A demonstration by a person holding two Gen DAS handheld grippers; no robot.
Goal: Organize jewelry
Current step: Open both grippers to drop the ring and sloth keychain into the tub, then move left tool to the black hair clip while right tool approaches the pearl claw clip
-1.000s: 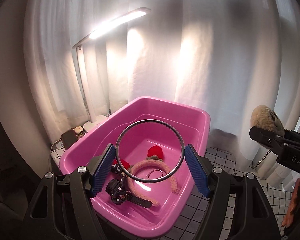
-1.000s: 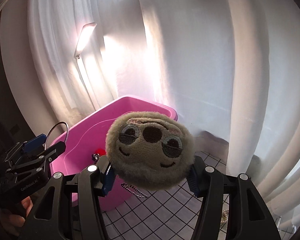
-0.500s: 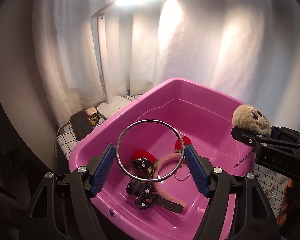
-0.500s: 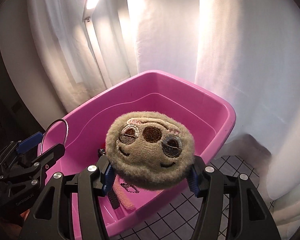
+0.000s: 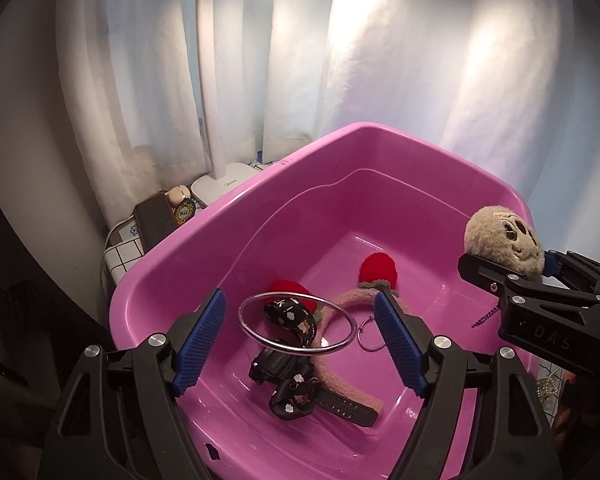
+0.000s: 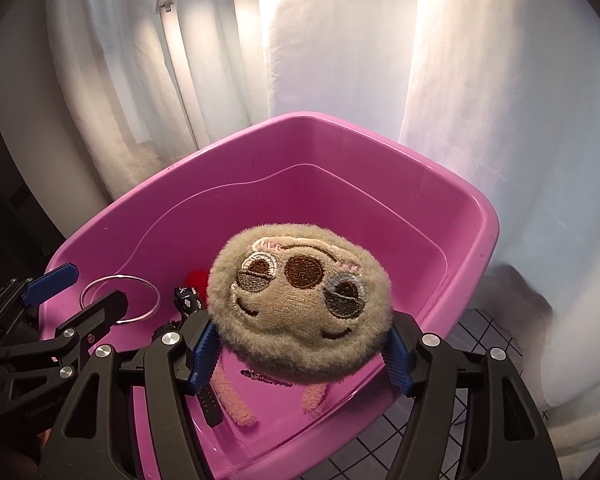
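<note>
The pink tub is the landmark, standing on a tiled surface before white curtains. Behind its far left corner stands a white desk lamp. Over the tub's near edge hangs the left gripper, its blue pads spread apart with neither touching the silver bangle, which sits between them above the things in the tub. Over the tub's right rim, the right gripper is clamped on a round plush sloth face. On the tub floor lie a fuzzy headband with red pompoms, a black watch strap and a small key ring.
</note>
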